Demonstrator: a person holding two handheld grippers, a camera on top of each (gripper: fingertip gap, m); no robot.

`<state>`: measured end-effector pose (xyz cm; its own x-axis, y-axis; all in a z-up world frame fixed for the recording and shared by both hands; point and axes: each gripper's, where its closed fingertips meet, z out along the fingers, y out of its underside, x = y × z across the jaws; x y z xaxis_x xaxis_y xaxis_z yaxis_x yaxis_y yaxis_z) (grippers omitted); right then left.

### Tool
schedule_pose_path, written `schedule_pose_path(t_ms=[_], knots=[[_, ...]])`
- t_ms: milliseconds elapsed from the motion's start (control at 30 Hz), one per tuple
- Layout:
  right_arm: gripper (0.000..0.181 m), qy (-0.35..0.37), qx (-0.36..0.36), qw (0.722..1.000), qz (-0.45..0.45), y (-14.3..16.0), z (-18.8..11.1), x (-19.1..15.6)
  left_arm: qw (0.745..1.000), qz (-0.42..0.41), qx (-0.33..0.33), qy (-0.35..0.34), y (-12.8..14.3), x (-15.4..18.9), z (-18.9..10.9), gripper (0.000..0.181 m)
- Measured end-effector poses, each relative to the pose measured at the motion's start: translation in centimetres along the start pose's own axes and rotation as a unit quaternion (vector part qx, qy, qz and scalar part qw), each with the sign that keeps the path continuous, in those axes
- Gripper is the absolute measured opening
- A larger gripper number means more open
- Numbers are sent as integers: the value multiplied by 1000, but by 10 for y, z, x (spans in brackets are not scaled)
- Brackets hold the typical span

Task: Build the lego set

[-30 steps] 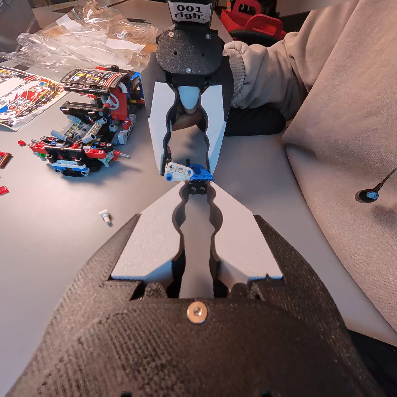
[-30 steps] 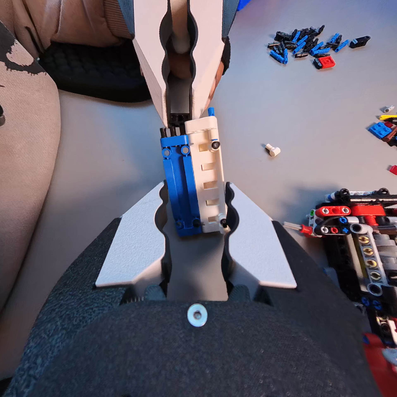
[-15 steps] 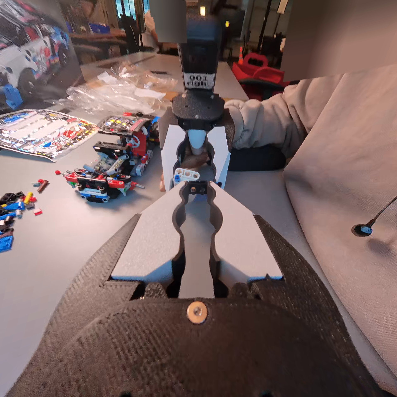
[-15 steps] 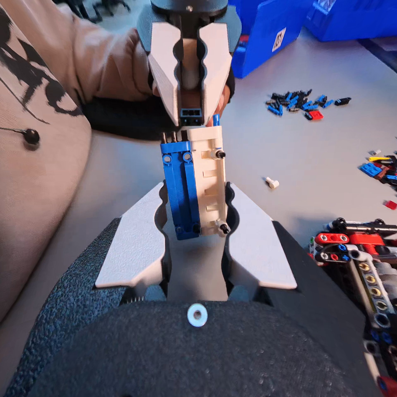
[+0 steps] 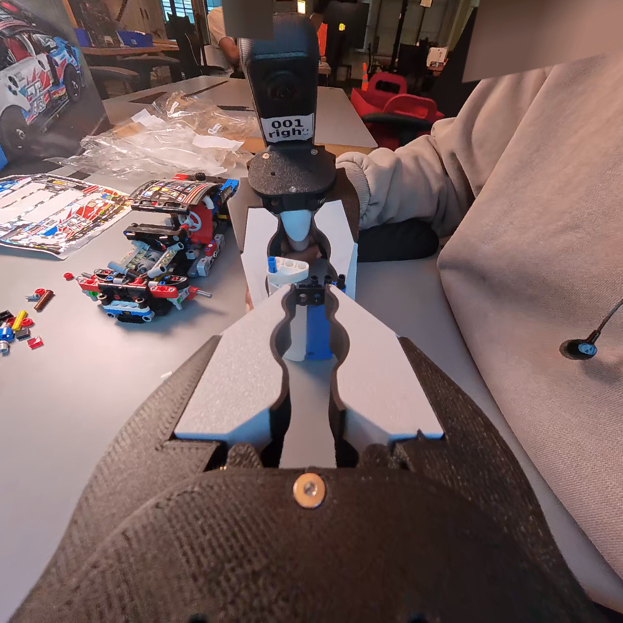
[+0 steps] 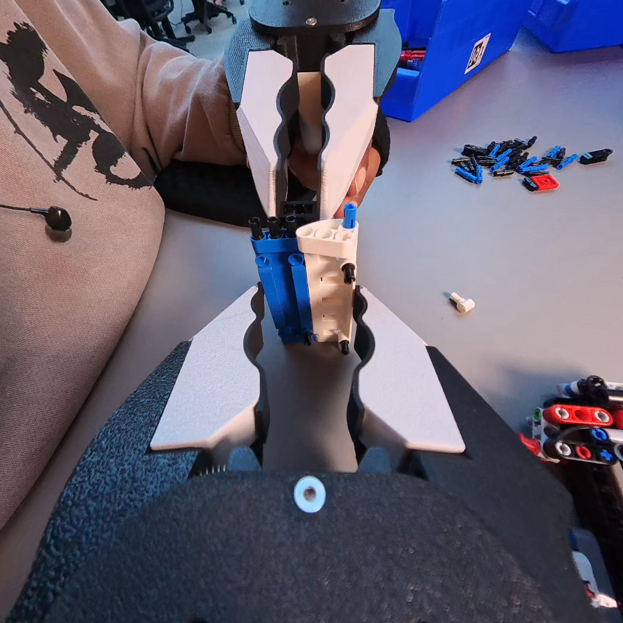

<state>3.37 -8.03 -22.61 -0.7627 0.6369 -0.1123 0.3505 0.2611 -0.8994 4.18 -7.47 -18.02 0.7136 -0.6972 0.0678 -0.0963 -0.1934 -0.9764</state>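
Both views are evenly lit by soft indoor light from above, bright on the grey table (image 5: 84, 387) and dimmer in the room behind. Shadows are soft-edged: one pools beneath the partly built car (image 5: 158, 269), another under the white connector piece (image 6: 462, 302). Mild glare sits on the crumpled plastic bags (image 5: 161, 141) and the glossy sticker sheet (image 5: 50, 212). Wide-angle distortion bends the edges of each frame. Close foreground surfaces look slightly soft, the centre sharp. Flat blurred patches cover the upper edge of the left wrist view.
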Motion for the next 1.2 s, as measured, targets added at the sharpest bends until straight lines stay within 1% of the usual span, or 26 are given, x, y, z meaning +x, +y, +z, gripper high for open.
schedule_pose_path(t_ms=[233,433,567,700,833,933,1000,1067,1133,1200], knots=[[51,-1,-3,1000,-6,1,0,-2,1000,14,-7,-5,-1,2,2,13],[51,3,-7,1000,-13,2,1,-2,1000,23,-7,-2,-9,7,0,13],[50,6,-5,1000,-19,-1,0,-2,1000,19,-9,-2,-7,5,-1,13],[57,6,-2,1000,-22,-2,-1,-3,1000,13,-4,-4,-8,3,-3,13],[59,8,-5,1000,-25,-2,-2,-3,1000,12,-6,-5,-7,3,-3,13],[65,5,-8,1000,-30,-2,-4,-5,1000,14,-5,-6,-7,2,-3,13],[71,10,-6,999,-34,-6,-14,-4,1000,18,-4,-10,-8,2,-4,13],[70,43,6,998,-42,-19,-35,4,1000,20,2,-14,-12,1,-7,13],[58,81,38,994,-63,-42,-61,6,1000,6,13,-4,-16,3,-10,14],[41,93,52,989,-104,-61,-76,-6,999,-15,27,25,-23,10,-11,13]])
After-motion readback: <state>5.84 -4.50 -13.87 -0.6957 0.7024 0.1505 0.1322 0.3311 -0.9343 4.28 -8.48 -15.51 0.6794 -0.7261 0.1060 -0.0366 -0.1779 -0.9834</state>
